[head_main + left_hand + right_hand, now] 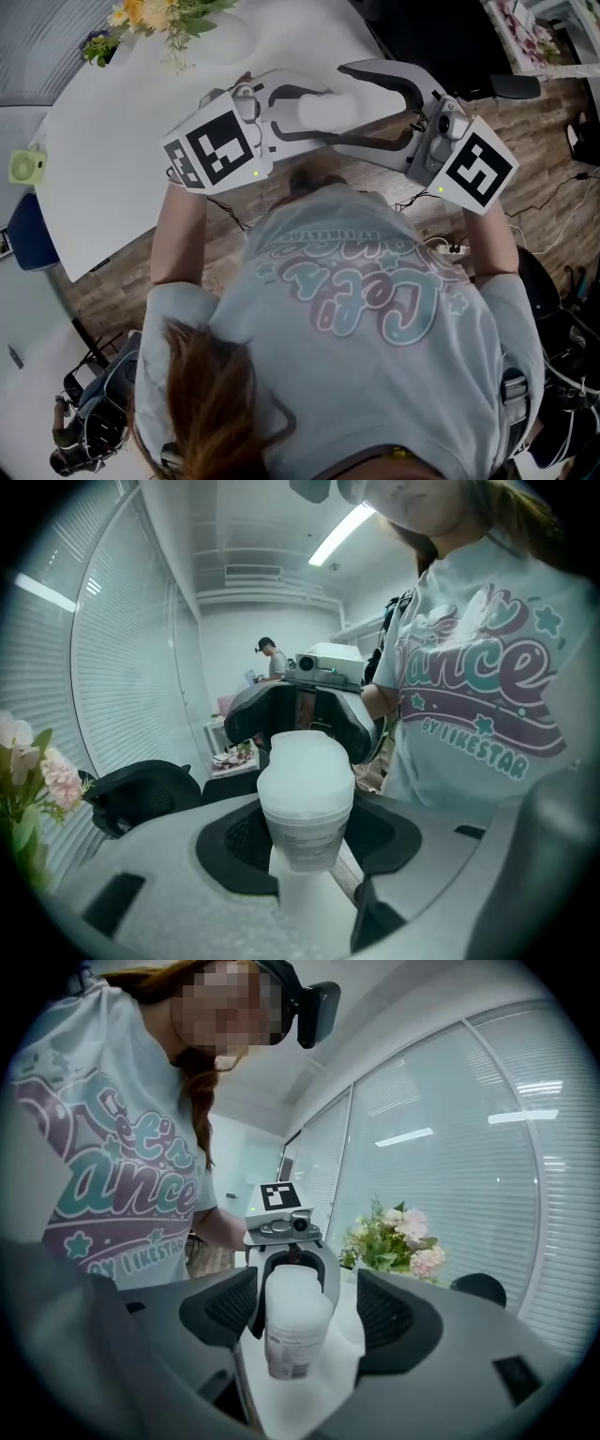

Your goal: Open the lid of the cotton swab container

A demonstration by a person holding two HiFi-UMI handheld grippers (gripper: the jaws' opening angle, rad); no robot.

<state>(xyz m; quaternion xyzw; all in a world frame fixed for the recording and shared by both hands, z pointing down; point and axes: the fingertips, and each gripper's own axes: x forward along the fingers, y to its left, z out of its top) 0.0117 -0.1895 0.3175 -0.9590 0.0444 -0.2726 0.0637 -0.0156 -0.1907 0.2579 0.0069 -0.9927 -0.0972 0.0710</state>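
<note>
Left claw (309, 841) clamps the one container (330, 108), held in the air over the near edge of the white table (141, 159), close in front of the person's shirt (356, 281). Right claw (311, 1312) faces it, its jaws spread around the container's other end without pressing. One bunch of flowers (150, 17) stands at the far corner and one green gadget (26, 167) lies just beside the left edge, both well apart from the claws, with wide bare tabletop between. Cables (553, 211) trail over the floor on the right.
</note>
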